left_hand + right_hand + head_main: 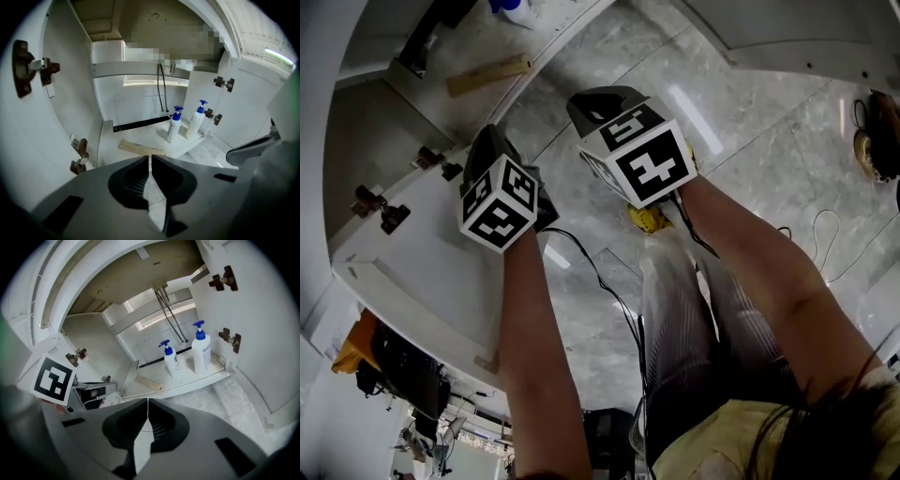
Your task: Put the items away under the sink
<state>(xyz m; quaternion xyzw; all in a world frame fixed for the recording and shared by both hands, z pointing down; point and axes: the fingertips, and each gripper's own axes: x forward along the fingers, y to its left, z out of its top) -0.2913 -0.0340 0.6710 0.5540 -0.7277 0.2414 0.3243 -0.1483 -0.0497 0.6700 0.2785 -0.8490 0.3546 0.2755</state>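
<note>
**Both claws shut & empty, bottles already under the sink**

Grey marbled floor (741, 122) fills most of head view. Sink cabinet (136, 108) stands open, white inside. L door (28, 140) & R door (253, 329) are swung wide, w/ brown hinges (223, 278) showing on both.

L claw (150, 157): jaws together, tips meet, nothing btw them. It's held in front of the cabinet, clear of everything inside. R claw (147, 401): same, jaws closed on nothing, just R of the L one. Their marker cubes (497, 202) sit side by side in head view.

Two white pump bottles w/ blue tops stand upright on the cabinet floor near its front R edge. Taller pump bottle (201, 352) is nearest the R door, shorter pump bottle (170, 361) just beside it, not touching.

Pale wood strip (149, 383) lies flat on the cabinet floor L of the bottles, close to the front edge. Two thin hoses (171, 317) run down from under the sink behind the bottles.
</note>
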